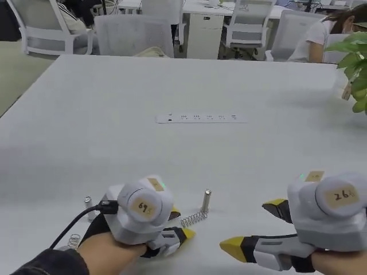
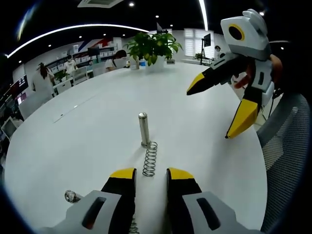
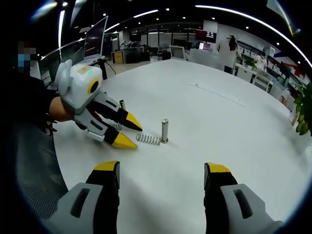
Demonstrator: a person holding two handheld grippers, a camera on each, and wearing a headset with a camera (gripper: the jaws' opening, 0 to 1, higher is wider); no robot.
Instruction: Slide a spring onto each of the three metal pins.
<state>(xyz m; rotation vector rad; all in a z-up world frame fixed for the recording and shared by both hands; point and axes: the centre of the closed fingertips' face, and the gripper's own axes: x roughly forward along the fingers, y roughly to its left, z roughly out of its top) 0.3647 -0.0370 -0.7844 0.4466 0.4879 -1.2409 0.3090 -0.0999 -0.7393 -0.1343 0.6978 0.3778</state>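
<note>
Head view, left to right: I count 2 springs, 2 pins and 2 grippers on the white table (image 1: 172, 154). At the near left edge, beside the person's sleeve, lies a small coiled steel wire spring (image 1: 74, 240). Just beyond it stands a short silver metal pin (image 1: 88, 201) with nothing on it.

Next comes the grey left gripper with yellow tips (image 1: 180, 223). Its 2 fingers stand a narrow gap apart and pinch nothing. In the left gripper view, the near end of a second, longer steel spring (image 2: 150, 158) lies flat right at that gap. I cannot tell whether the tips touch it. The spring's far end rests at the foot of a taller upright silver pin (image 2: 143, 129), which is also bare.

To the right, well apart from spring and pin, hovers the grey right gripper with yellow tips (image 1: 254, 225). Its 2 fingers are spread wide with bare table between them.

Further back, 1 white power strip (image 1: 200, 118) lies mid-table, and 1 green leafy plant (image 1: 355, 63) stands at the far right edge.
</note>
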